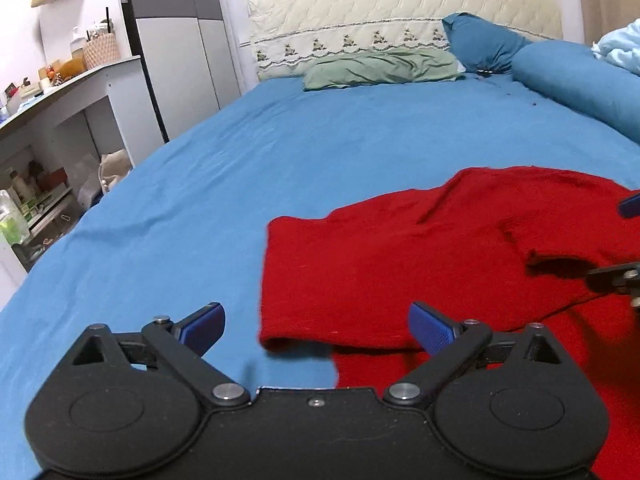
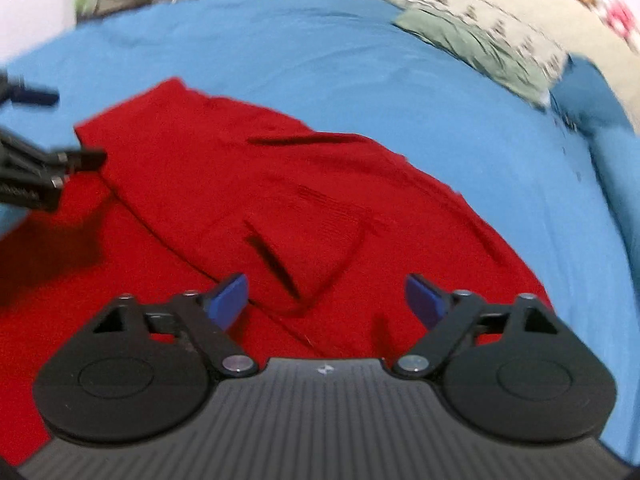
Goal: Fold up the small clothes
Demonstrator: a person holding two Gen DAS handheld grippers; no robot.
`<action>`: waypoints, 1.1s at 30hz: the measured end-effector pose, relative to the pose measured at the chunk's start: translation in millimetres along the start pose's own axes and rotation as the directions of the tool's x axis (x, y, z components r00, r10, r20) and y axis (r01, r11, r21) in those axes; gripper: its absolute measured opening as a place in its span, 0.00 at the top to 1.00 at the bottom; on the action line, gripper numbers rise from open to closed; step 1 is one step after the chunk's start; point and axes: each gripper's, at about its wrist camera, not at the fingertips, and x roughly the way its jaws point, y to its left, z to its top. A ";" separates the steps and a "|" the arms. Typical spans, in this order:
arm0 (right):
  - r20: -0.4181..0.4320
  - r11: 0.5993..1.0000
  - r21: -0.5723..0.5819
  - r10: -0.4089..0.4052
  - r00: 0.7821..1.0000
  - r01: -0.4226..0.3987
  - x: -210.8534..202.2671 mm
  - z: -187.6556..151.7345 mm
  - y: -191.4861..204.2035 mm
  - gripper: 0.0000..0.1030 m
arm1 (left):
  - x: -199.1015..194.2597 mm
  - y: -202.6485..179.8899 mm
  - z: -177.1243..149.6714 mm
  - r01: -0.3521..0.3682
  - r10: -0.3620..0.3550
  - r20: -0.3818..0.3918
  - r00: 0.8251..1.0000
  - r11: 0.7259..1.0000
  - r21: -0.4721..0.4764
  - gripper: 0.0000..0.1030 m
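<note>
A red knit garment [image 1: 420, 256] lies partly folded on the blue bed sheet [image 1: 248, 168]. My left gripper [image 1: 316, 326] is open and empty, just above the garment's near left corner. In the right wrist view the same red garment [image 2: 248, 200] fills the middle, with a folded flap on top. My right gripper [image 2: 326, 300] is open and empty above the flap's near edge. The right gripper also shows at the right edge of the left wrist view [image 1: 624, 240], and the left gripper at the left edge of the right wrist view [image 2: 36, 152]. The right wrist view is blurred.
A green pillow [image 1: 380, 66] and blue pillows [image 1: 484, 44] lie at the padded headboard [image 1: 400, 4], with plush toys on top. A blue bolster [image 1: 576, 80] lies at the right. A white shelf desk [image 1: 72, 92] with clutter stands left of the bed.
</note>
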 end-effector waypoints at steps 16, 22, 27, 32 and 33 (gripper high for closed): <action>0.029 0.975 0.093 -0.206 0.978 0.202 31.1 44.7 -28.9 0.81 | 23.3 37.3 -32.1 0.040 -0.052 -0.104 0.993 0.993 -0.110 0.03; 0.067 0.934 0.206 -0.313 0.948 0.293 -5.3 41.4 -94.2 0.81 | 33.7 29.5 -19.0 0.080 -0.089 -0.051 0.995 0.985 -0.154 0.03; 0.034 0.887 0.295 -0.380 0.924 0.355 -18.9 19.1 -130.6 0.81 | 45.8 29.7 -17.6 0.051 -0.067 -0.080 0.995 0.982 -0.183 0.07; -0.038 0.844 0.402 -0.373 0.927 0.356 -22.8 -26.2 -159.1 0.81 | 42.4 41.5 -24.4 0.034 -0.054 -0.089 0.995 0.976 -0.217 0.08; -0.050 0.840 0.426 -0.349 0.936 0.336 -17.8 -36.6 -161.8 0.81 | 41.6 41.2 -24.7 0.027 -0.048 -0.093 0.995 0.976 -0.214 0.08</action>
